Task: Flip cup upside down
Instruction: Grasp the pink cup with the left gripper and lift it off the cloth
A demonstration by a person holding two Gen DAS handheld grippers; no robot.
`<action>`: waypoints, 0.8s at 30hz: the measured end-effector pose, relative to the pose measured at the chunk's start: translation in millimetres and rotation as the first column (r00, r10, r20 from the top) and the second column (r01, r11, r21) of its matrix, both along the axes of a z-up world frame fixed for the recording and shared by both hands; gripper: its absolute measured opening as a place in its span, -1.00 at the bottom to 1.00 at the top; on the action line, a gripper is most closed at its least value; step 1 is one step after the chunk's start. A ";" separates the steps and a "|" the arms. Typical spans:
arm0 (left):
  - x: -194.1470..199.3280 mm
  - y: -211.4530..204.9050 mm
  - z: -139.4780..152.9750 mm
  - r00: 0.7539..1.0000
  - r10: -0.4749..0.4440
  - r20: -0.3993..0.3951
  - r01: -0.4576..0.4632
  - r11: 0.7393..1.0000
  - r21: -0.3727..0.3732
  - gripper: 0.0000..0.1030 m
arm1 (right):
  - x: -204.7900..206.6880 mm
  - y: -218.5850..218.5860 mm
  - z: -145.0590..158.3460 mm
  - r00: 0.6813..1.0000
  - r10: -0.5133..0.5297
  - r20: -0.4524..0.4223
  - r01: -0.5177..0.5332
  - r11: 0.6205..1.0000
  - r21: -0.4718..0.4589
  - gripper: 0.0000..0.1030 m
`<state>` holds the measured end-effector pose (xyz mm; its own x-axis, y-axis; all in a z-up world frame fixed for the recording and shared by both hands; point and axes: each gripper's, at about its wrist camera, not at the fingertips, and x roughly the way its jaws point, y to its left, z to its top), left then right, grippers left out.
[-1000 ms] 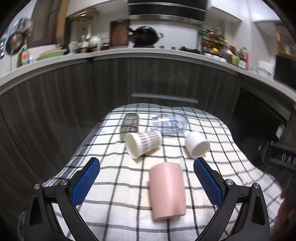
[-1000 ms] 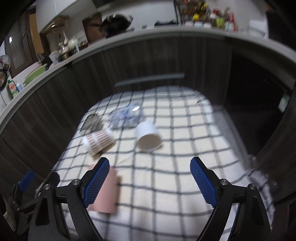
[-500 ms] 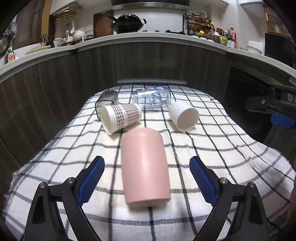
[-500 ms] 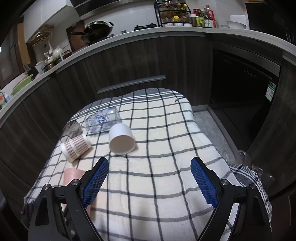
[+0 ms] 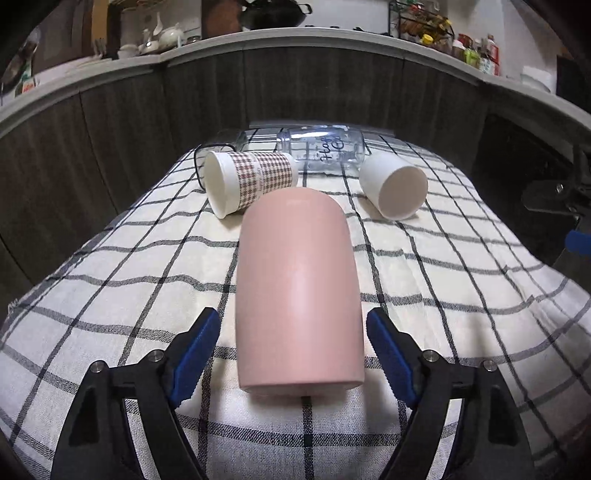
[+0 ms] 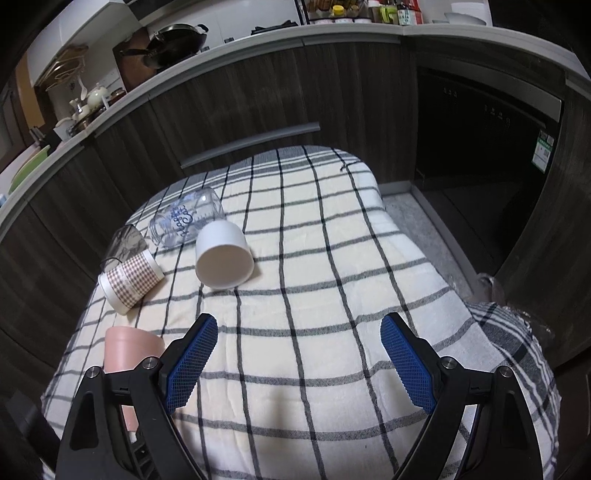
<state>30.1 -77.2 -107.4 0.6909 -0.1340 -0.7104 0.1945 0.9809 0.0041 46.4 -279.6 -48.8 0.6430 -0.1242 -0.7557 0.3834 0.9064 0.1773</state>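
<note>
dark kitchen cabinets [image 6: 258,92] curve behind a checked cloth [image 6: 332,295]. the pink cup [image 5: 297,291] lies on its side between the wide-open left gripper [image 5: 293,354], now closer around it than before. the right gripper [image 6: 299,363] hangs open, empty.

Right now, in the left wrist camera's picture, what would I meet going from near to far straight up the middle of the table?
left gripper → pink cup lying on its side → clear glass jar with lettering → dark cabinet fronts → kitchen counter
</note>
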 end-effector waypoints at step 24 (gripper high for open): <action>44.1 6.4 57.2 0.906 -0.130 -0.403 0.178 0.980 0.085 0.29 | 0.8 8.8 29.6 0.999 0.029 0.018 -0.030 0.995 0.097 0.75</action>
<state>74.2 -70.8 -50.2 0.3296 -0.1156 -0.9370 0.3529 0.9356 0.0087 47.2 -270.9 -19.2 0.6578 -0.0316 -0.7526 0.3532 0.8954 0.2712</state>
